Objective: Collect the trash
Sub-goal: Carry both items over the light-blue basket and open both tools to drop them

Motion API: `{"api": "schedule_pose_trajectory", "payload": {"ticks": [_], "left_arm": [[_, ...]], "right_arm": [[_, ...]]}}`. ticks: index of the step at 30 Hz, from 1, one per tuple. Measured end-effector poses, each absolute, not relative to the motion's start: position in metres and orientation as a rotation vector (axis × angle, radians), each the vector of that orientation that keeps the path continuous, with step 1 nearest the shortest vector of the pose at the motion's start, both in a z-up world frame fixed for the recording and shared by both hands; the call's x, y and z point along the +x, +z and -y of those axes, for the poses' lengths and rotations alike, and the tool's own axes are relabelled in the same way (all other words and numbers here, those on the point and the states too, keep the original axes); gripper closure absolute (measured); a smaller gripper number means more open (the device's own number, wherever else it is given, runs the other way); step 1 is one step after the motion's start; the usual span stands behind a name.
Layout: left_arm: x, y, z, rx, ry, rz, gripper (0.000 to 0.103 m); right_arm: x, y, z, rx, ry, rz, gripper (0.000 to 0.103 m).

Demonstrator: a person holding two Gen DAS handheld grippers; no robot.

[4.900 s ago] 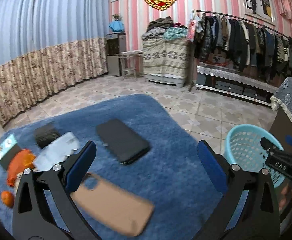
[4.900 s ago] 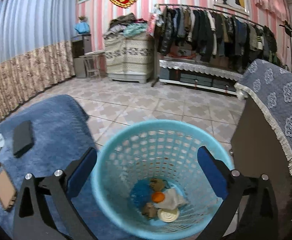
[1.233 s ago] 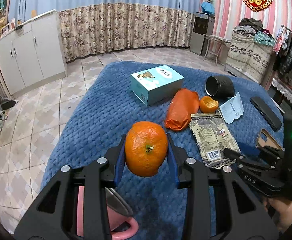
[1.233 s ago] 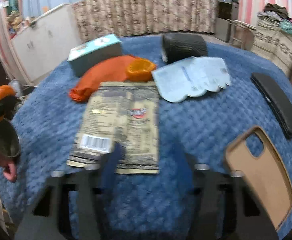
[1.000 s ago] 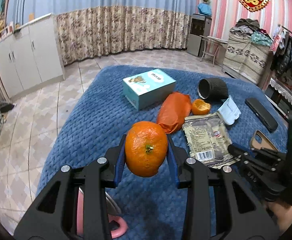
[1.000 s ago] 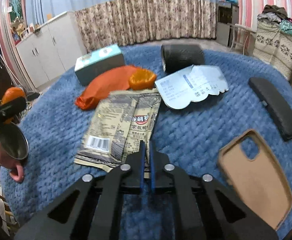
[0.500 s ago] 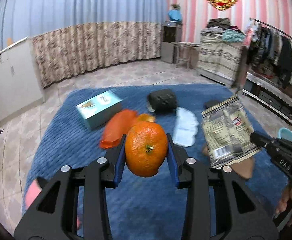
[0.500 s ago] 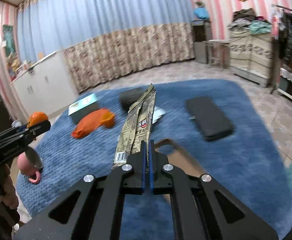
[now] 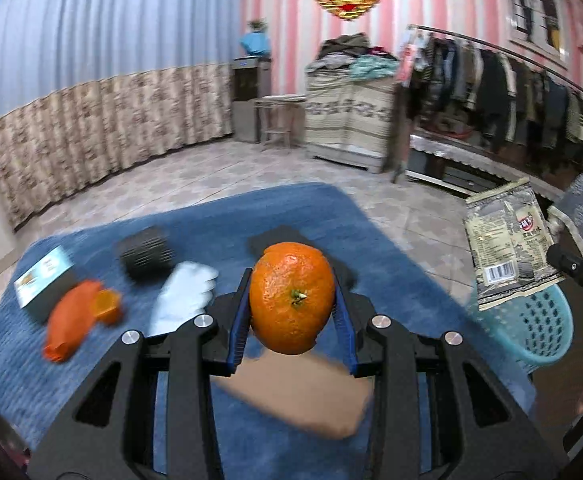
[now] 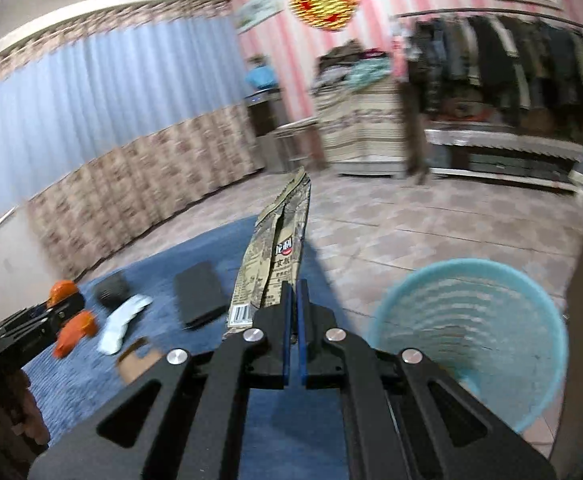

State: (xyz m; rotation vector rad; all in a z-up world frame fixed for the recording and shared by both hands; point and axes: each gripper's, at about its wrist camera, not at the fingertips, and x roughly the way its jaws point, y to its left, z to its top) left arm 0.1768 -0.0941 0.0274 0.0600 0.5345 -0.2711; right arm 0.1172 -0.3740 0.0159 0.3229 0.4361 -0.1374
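Two loads are held: orange [image 9: 292, 297] clamped in left gripper [image 9: 291, 316], wrapper [image 10: 274, 256] pinched in shut right gripper [image 10: 293, 312]; each should be released only once centred over basket [image 10: 539, 312].

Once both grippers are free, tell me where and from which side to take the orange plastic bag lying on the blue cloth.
Take the orange plastic bag at its narrow lower end, coming from above with the jaws across its width. It lies limp and elongated on the blue cloth, so that tapered end should bunch between the pads. The upper end probably suits less: the orange peel sits against it.
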Motion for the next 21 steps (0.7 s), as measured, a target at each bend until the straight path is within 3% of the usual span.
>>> {"api": "schedule_pose_trajectory", "payload": {"ticks": [11, 21], "left_arm": [[0.181, 0.003, 0.223, 0.097, -0.487, -0.556, 0.067], [0.171, -0.025, 0.301, 0.192, -0.627, -0.58, 0.067]], "right_arm": [[0.084, -0.022, 0.48, 0.433, -0.372, -0.45, 0.1], [0.067, -0.043, 0.499, 0.458, -0.426, -0.475, 0.1]]}}
